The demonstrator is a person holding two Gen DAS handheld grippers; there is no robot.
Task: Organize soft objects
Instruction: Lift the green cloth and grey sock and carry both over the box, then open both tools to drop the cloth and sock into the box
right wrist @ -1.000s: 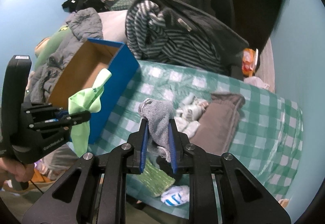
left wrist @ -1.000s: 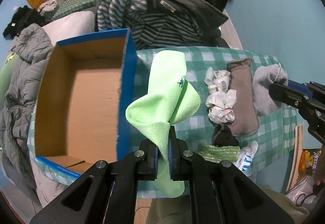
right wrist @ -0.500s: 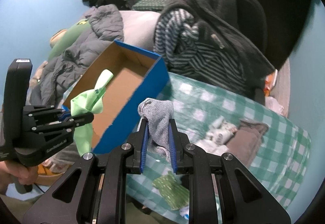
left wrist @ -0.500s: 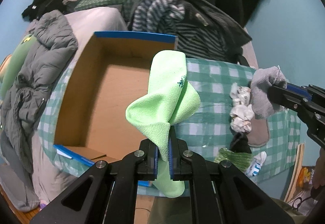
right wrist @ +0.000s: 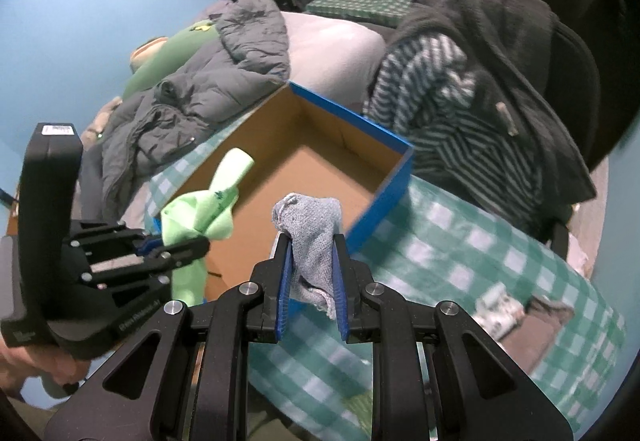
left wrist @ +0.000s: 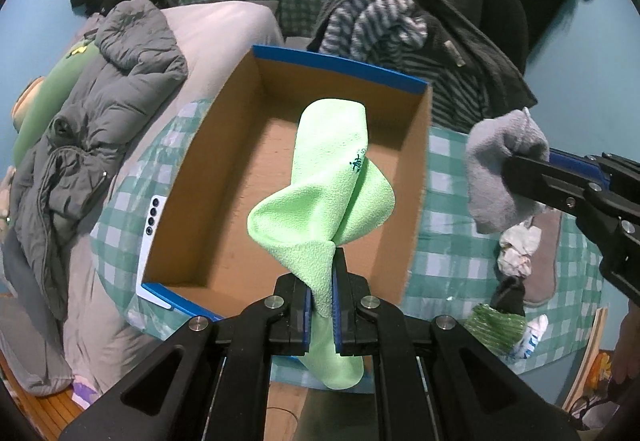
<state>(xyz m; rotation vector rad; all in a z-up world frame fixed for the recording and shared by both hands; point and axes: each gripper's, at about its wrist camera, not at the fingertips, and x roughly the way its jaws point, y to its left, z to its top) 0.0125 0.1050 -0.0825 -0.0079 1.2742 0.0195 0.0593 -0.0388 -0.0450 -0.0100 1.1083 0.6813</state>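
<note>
The left gripper [left wrist: 322, 297] pinches a bright green fleece cloth [left wrist: 332, 181] over the open blue-edged cardboard box [left wrist: 340, 67]. The right gripper [right wrist: 312, 281] pinches a grey knitted sock [right wrist: 314, 237] beside the box. Next, I think, both let go inside it.

Black grippers [left wrist: 322, 305], blue pads [right wrist: 283, 281], silver screws.

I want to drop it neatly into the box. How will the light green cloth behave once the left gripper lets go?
Probably floppy: the light green cloth folds and twists above the left gripper, with a tail drooping below. It looks thin and light, so it may land crumpled rather than flat. Its fleecy surface could cling briefly to the pads. It hangs in front of the open cardboard box.
</note>
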